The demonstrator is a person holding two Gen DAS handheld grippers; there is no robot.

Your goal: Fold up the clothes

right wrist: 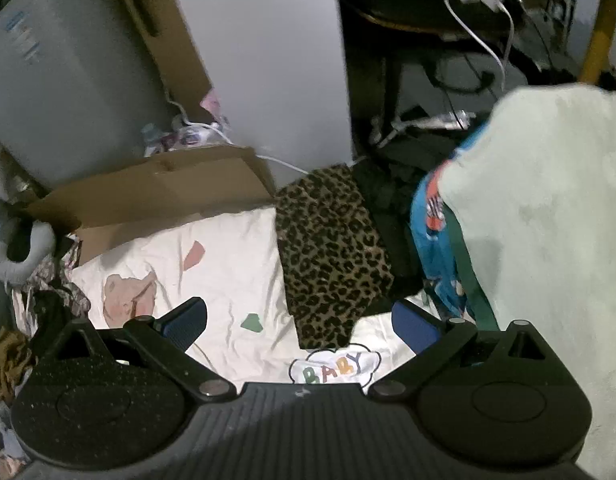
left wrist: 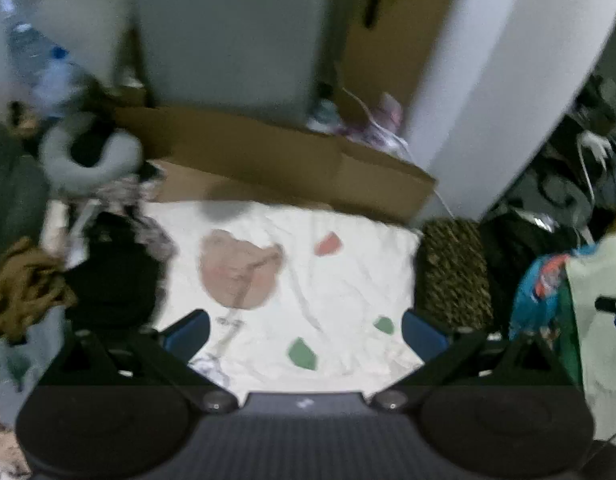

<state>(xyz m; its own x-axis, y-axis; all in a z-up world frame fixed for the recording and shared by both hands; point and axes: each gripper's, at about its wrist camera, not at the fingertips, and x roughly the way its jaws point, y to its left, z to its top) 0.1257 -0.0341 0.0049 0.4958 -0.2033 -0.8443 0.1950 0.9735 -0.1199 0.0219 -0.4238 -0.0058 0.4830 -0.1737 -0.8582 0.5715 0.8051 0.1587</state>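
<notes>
Hovering over white sheet [right wrist: 235,256], leopard-print garment [right wrist: 332,256] overlapping its edge, cardboard [right wrist: 155,184] behind.

creased white cotton sheet [right wrist: 235,264], matt brown cardboard box [right wrist: 167,184] — soft leopard-print cloth [right wrist: 332,248]

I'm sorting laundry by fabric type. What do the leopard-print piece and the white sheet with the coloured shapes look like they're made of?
Leopard-print piece: looks like a thin, matte woven or knit fabric, lying flat in a folded slab with soft edges; the exact fibre can't be told. White sheet: probably smooth cotton-like cloth, with fine creases and flat printed shapes.
</notes>
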